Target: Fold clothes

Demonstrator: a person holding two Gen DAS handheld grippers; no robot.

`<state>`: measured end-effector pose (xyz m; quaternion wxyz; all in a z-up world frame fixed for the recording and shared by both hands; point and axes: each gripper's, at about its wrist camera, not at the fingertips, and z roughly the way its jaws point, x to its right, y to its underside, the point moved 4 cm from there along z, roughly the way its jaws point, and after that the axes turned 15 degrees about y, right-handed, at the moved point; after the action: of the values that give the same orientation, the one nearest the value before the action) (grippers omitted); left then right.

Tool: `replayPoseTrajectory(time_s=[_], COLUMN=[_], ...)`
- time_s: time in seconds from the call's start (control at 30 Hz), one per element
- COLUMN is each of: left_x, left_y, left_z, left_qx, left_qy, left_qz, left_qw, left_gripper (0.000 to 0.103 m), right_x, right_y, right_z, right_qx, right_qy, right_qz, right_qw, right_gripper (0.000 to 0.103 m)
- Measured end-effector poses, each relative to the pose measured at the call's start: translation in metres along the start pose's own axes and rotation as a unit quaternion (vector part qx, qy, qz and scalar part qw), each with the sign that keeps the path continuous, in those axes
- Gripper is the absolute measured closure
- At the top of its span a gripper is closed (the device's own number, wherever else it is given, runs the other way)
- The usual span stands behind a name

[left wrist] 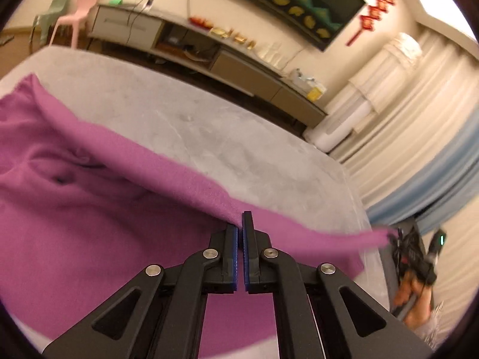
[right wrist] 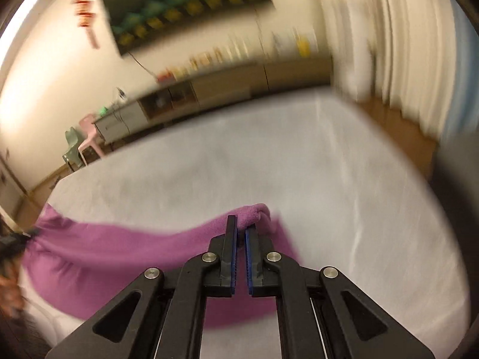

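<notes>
Purple cloth pinched at both ends

Purple cloth (left wrist: 89, 209) lies on the grey bed (left wrist: 209, 119). From the left view, our left gripper (left wrist: 240, 227) is squeezed shut on its edge. From the right view, our right gripper (right wrist: 241, 227) is squeezed shut on a bunched corner, lifted off the bed.

garment (left wrist: 89, 209): plain purple
bed (left wrist: 239, 137): pale grey
fingers (left wrist: 232, 248): black, blue pads
chair (left wrist: 80, 12): pink

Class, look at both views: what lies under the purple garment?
A grey bed cover lies under the purple garment. The part below the cloth is covered, so anything else beneath it cannot be seen.
</notes>
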<state>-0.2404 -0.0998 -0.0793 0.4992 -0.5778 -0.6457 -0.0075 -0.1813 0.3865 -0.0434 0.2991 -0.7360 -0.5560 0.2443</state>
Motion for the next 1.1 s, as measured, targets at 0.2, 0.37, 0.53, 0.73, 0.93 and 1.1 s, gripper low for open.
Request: replayPoseTrajectory(time_s=[0.2, 0.37, 0.53, 0.73, 0.93, 1.1], left_x=[-0.031, -0.015, -0.034, -0.036, -0.081, -0.201], left_y=[0.071, 0.048, 0.072, 0.084, 0.045, -0.03], left_z=[0.037, 0.027, 0.037, 0.004, -0.078, -0.15], left_qx=[-0.084, -0.059, -0.106, -0.077, 0.0, 0.062], left_qy=[-0.042, -0.034, -0.069, -0.061, -0.093, -0.166], left_qz=[-0.018, 0.012, 0.008, 0.026, 0.001, -0.107], left_qw=[0.9955, 0.9976, 0.9919, 0.9949, 0.9957, 0.9783], left_gripper=[0.101, 0.101, 0.094, 0.069, 0.065, 0.064], right_x=[0.038, 0.04, 0.049, 0.037, 0.033, 0.047], right_y=[0.057, 0.054, 0.064, 0.069, 0.071, 0.057], right_z=[0.052, 0.046, 0.051, 0.061, 0.057, 0.028], right_qx=[-0.162, -0.151, -0.176, -0.185, -0.173, -0.127], right_qy=[0.016, 0.025, 0.043, 0.088, 0.141, 0.229], right_qz=[0.048, 0.037, 0.027, -0.023, -0.063, -0.037], right_qw=[0.986, 0.988, 0.983, 0.978, 0.973, 0.964], right_gripper=[0.098, 0.098, 0.098, 0.098, 0.097, 0.073])
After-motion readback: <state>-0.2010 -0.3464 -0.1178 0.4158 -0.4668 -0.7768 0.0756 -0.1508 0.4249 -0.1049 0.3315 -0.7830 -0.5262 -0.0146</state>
